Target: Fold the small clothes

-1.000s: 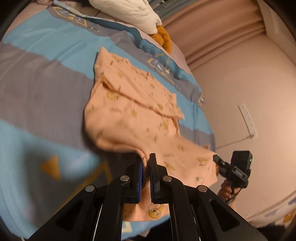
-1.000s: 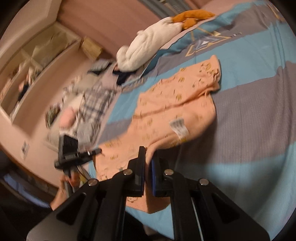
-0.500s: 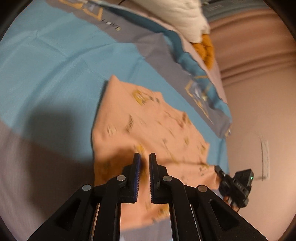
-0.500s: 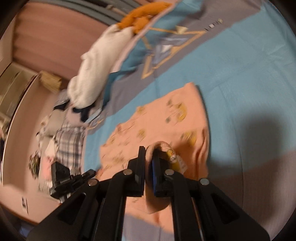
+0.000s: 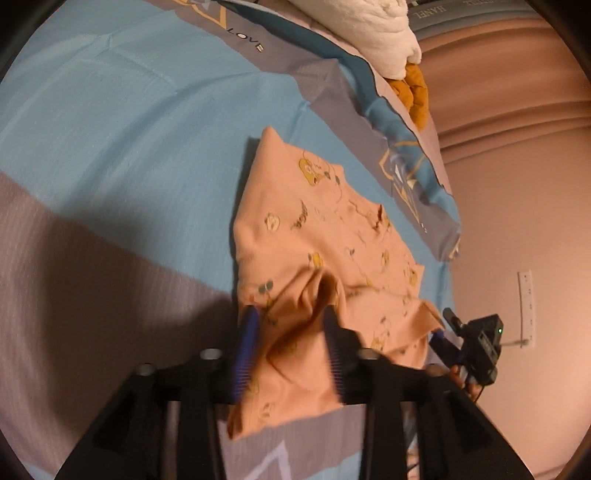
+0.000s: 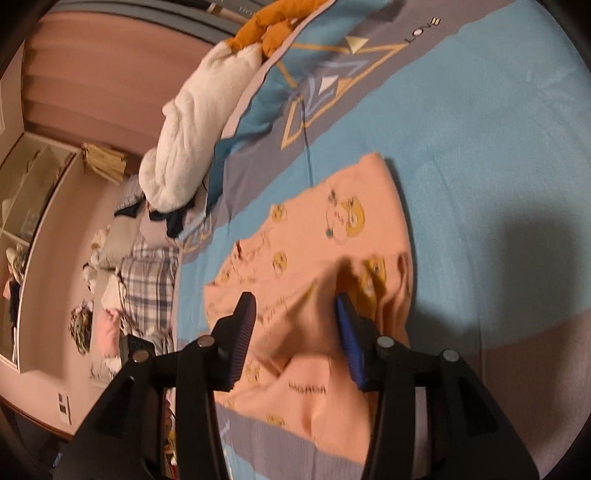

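Peach garment lies folded on blue-grey bedspread. Left claw and right claw just opened, cloth loose between jaws.

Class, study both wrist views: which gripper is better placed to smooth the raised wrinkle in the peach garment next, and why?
Probably left. The left gripper, jaws just opened, points straight at the bunched fold in the peach garment. The right gripper, also just opened, sits over flatter cloth.

One peach cartoon-print cotton garment is lying on one blue-and-grey striped bed; one white quilted bundle and one orange plush toy are sitting beyond.
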### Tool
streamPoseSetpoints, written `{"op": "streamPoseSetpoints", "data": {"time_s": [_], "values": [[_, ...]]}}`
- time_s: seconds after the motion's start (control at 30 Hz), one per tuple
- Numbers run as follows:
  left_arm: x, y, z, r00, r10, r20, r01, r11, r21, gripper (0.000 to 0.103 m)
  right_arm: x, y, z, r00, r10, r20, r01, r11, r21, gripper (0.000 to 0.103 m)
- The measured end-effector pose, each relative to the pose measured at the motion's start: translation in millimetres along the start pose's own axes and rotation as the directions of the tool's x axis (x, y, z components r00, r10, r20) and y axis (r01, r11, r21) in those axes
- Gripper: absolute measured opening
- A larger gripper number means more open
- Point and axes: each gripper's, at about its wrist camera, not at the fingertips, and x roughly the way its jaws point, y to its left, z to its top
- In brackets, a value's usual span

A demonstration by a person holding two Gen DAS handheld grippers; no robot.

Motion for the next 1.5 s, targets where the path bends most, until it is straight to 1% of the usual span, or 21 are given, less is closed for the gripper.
{"op": "streamPoseSetpoints", "data": {"time_s": [0.1,0.17,0.27,0.3,0.37,0.43,0.53,0.67,0.7,0.83,0.87,0.93,0.97,1.0,1.03,1.1,1.23,1.27,1.3,1.37,1.5], "values": [[4,-7,-1,1.000,-0.010,-0.003,0.010,1.000,0.004,0.036,1,3,-7,1.000,-0.011,-0.010,0.011,1.000,-0.019,0.045],[6,-13,0,1.000,-0.017,0.002,0.017,1.000,0.008,0.036,1,3,-8,1.000,0.001,-0.008,-0.001,1.000,-0.011,0.045],[-4,-26,1,0.999,-0.001,0.052,-0.002,0.998,0.059,0.036,-1,7,-9,1.000,0.003,0.001,-0.003,1.000,-0.020,0.045],[-6,-29,1,0.998,-0.011,0.056,0.007,0.997,0.077,0.036,-2,7,-9,1.000,0.008,0.000,-0.008,1.000,-0.024,0.045],[-6,-35,1,0.999,-0.024,0.048,0.019,0.995,0.097,0.036,-3,9,-10,1.000,0.011,-0.002,-0.011,0.999,-0.033,0.045],[-1,-40,0,0.999,-0.014,0.039,0.009,0.992,0.129,0.036,-1,11,-10,1.000,0.015,-0.006,-0.016,0.999,-0.039,0.045],[9,-36,2,1.000,0.002,0.017,-0.004,0.992,0.124,0.036,2,11,-12,1.000,0.012,-0.013,-0.012,0.999,-0.039,0.045],[15,-35,-1,1.000,-0.013,-0.015,0.015,0.990,0.141,0.036,8,11,-13,0.999,0.012,-0.032,-0.013,0.999,-0.039,0.045],[19,-34,-1,0.999,-0.003,-0.034,0.008,0.989,0.148,0.036,9,10,-13,0.999,0.014,-0.036,-0.015,0.999,-0.039,0.045],[22,-22,-4,0.997,0.030,-0.066,-0.021,0.990,0.138,0.036,9,8,-13,0.999,0.022,-0.041,-0.023,0.999,-0.031,0.045],[21,-20,-5,0.997,0.028,-0.070,-0.018,0.991,0.134,0.036,9,7,-14,0.999,0.023,-0.044,-0.025,0.999,-0.030,0.045],[22,-14,-8,0.995,0.008,-0.103,0.004,0.993,0.122,0.036,9,7,-14,0.999,0.021,-0.049,-0.023,0.999,-0.032,0.045],[22,-14,-9,0.994,0.013,-0.111,0.001,0.992,0.127,0.036,9,7,-14,0.999,0.019,-0.050,-0.021,0.999,-0.033,0.045],[22,-14,-9,0.993,0.033,-0.113,-0.017,0.990,0.139,0.036,9,6,-15,0.999,0.020,-0.049,-0.021,0.999,-0.033,0.045],[19,-14,-7,0.994,0.044,-0.099,-0.029,0.989,0.146,0.036,9,6,-14,0.999,0.021,-0.050,-0.022,0.999,-0.032,0.045],[16,-18,-1,0.997,0.037,-0.068,-0.026,0.987,0.161,0.036,9,6,-15,0.999,0.020,-0.049,-0.022,0.999,-0.032,0.045],[31,-26,5,0.994,0.050,-0.097,-0.029,0.978,0.208,0.036,9,7,-15,0.999,0.021,-0.050,-0.022,0.999,-0.033,0.045],[35,-28,5,0.994,0.065,-0.090,-0.044,0.973,0.225,0.036,9,7,-15,0.998,0.021,-0.051,-0.023,0.999,-0.036,0.045],[36,-29,5,0.994,0.066,-0.084,-0.045,0.972,0.232,0.036,10,8,-16,0.998,0.020,-0.053,-0.022,0.999,-0.038,0.045],[37,-30,6,0.995,0.049,-0.081,-0.028,0.970,0.242,0.036,10,8,-16,0.998,0.016,-0.056,-0.018,0.999,-0.040,0.045],[42,-26,0,0.990,0.028,-0.139,0.005,0.971,0.237,0.036,11,10,-17,0.998,0.016,-0.058,-0.019,0.999,-0.045,0.045]]}}
